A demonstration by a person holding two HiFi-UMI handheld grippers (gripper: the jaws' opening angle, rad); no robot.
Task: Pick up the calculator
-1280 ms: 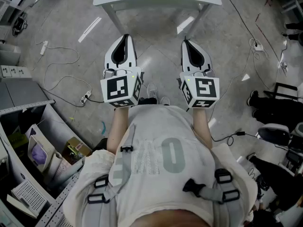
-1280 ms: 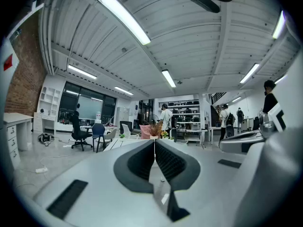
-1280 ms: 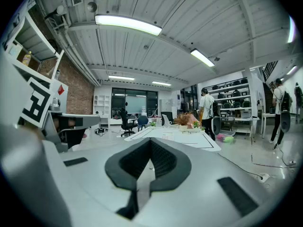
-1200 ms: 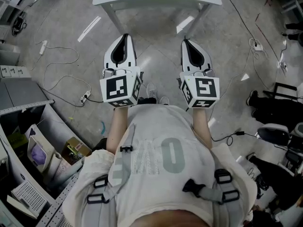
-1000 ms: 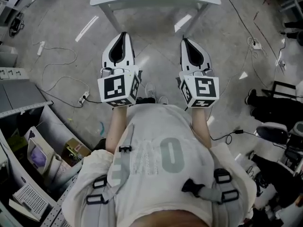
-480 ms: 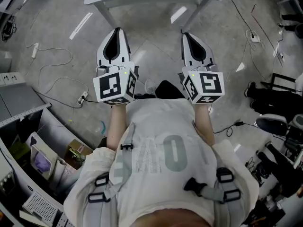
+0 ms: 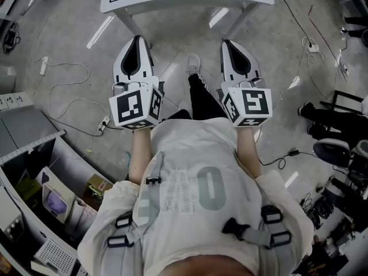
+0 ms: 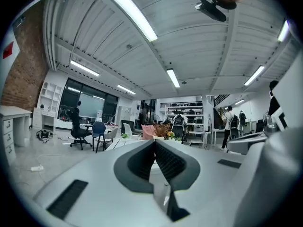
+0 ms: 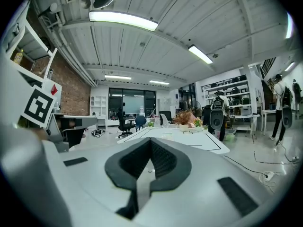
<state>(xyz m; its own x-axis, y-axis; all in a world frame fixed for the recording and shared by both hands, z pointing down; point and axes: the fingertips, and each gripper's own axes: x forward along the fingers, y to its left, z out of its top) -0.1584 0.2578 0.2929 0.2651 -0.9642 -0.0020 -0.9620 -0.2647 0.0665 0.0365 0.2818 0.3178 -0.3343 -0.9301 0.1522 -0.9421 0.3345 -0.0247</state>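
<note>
Head view: the left gripper (image 7: 137, 39) and right gripper (image 7: 225, 41) are held side by side at mid-frame, both pointing toward the white table (image 7: 121, 3) at the top edge, well apart from it. A shoe (image 7: 194, 63) is set forward between them.

Left gripper view: its jaws are pressed together with nothing between them. The table lies far ahead at centre.

Right gripper view: the jaws are likewise closed and empty. A plant (image 9: 187, 118) stands on the table.

The calculator cannot be made out in any view. It is probably on that table, so reaching, opening and grasping all seem still to be done.
</note>
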